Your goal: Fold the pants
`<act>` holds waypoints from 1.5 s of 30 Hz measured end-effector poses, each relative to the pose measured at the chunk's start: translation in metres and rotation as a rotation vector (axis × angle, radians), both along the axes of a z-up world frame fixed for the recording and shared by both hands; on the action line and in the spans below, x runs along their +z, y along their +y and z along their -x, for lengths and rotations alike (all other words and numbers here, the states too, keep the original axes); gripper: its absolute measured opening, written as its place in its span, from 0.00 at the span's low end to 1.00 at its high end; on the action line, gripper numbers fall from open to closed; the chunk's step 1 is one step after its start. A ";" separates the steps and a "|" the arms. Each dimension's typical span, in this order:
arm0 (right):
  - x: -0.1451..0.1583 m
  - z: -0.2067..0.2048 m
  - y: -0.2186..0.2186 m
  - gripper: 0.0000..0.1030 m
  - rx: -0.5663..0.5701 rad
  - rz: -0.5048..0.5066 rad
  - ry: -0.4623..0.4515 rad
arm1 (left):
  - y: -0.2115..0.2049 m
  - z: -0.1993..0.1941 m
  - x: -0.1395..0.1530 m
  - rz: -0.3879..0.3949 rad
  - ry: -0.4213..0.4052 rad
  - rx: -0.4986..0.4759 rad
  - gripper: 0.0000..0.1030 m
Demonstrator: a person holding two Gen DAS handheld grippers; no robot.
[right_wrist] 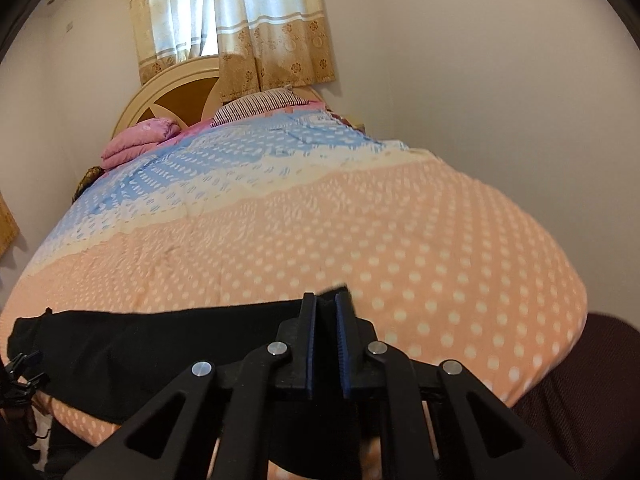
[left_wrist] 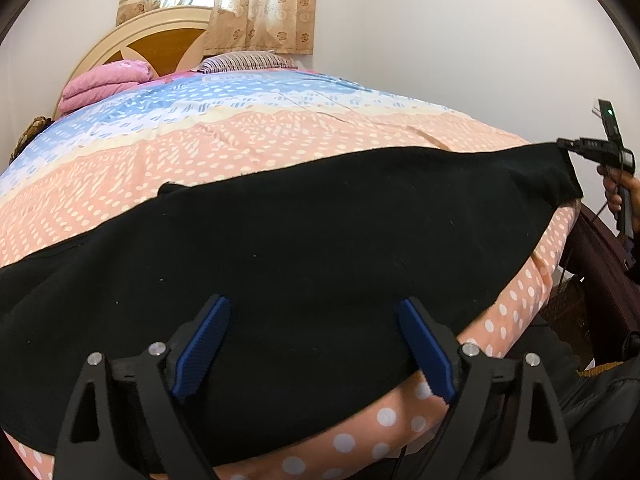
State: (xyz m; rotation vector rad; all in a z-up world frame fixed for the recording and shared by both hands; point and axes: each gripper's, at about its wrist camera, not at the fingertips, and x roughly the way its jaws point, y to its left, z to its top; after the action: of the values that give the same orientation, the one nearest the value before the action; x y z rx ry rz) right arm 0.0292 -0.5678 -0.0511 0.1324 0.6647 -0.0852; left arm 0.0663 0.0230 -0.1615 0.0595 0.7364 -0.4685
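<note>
No readable text, label, brand, number or sign anywhere in either view.

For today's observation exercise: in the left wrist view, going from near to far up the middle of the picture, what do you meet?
Open left gripper → black pants → peach polka-dot bedspread → striped pillow → beige floral curtain.
</note>
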 end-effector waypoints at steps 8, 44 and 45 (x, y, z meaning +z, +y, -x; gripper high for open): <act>-0.031 -0.039 -0.003 0.09 -0.010 0.064 0.076 | -0.003 0.001 -0.001 -0.005 -0.005 -0.002 0.88; -0.098 0.037 0.090 0.32 0.159 -0.500 0.246 | -0.142 0.010 0.011 -0.126 -0.043 -0.408 0.78; -0.099 0.036 0.090 0.32 0.144 -0.517 0.243 | -0.142 0.010 0.010 -0.127 -0.046 -0.407 0.78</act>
State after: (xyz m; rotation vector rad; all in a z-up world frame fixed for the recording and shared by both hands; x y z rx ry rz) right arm -0.0064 -0.4776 -0.1504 0.5778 0.9276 0.2151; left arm 0.0560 -0.1192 -0.1513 0.3428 0.7095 -0.8042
